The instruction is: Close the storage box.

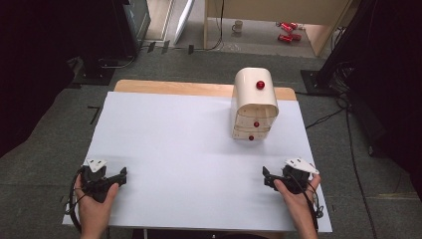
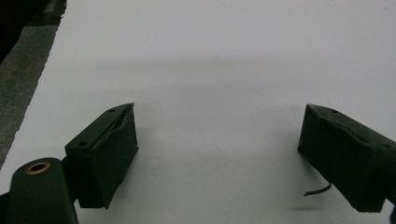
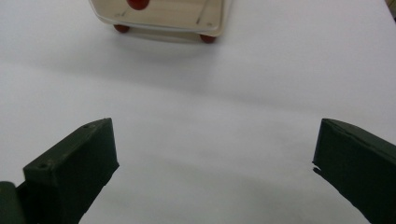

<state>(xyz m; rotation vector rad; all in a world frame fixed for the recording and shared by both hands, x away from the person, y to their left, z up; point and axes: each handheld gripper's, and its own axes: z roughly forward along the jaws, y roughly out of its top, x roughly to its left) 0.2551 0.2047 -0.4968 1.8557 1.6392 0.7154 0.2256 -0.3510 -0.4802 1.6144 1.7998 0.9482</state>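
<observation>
A small cream drawer chest (image 1: 255, 103) with a rounded top and red knobs (image 1: 260, 84) stands at the back right of the white table (image 1: 189, 149). Its lower front and red feet appear at the top of the right gripper view, where the chest (image 3: 161, 16) is well ahead of the jaws. My left gripper (image 1: 122, 175) rests near the front left edge, held by a hand, open with nothing between its fingers (image 2: 109, 149). My right gripper (image 1: 265, 177) sits near the front right edge, also open and empty, its fingers (image 3: 74, 168) wide apart.
A wooden strip (image 1: 174, 87) runs along the table's far edge. Beyond it on the grey floor are a mug (image 1: 238, 26), red cans (image 1: 287, 31), cables (image 1: 328, 117) and dark equipment at both sides.
</observation>
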